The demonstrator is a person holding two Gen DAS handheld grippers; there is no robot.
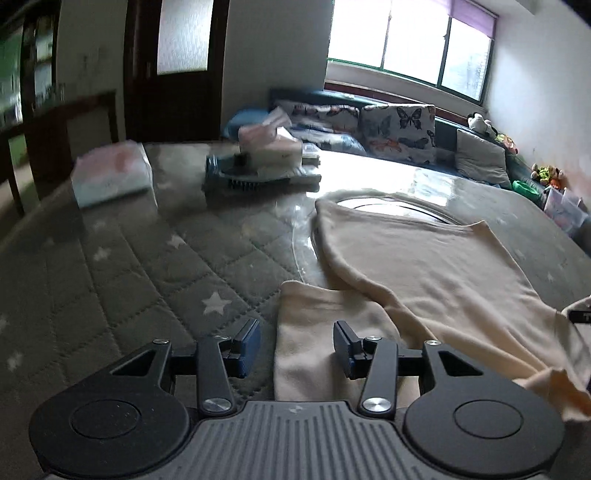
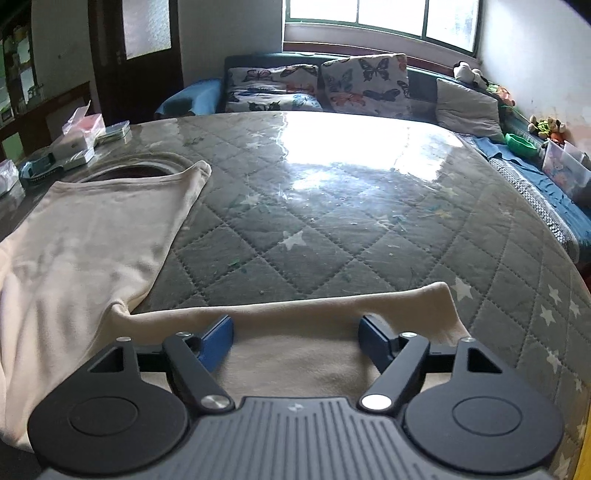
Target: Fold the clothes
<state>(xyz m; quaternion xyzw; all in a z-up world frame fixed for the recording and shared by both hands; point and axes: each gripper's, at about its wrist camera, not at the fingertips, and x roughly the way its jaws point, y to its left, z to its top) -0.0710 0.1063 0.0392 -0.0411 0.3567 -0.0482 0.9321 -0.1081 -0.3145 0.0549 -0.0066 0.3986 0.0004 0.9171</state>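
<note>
Nearest, the left tool stands wide, its blue pads straddling a cream sleeve end, probably lined up for a pinch. The right tool gapes wide too, above the other sleeve spread flat, holding nothing. Beyond them the cream garment lies flat on the quilted desk, body pointing away. Farther back sits a tissue pack.

Both wrist views look low across the garment toward the window.
</note>
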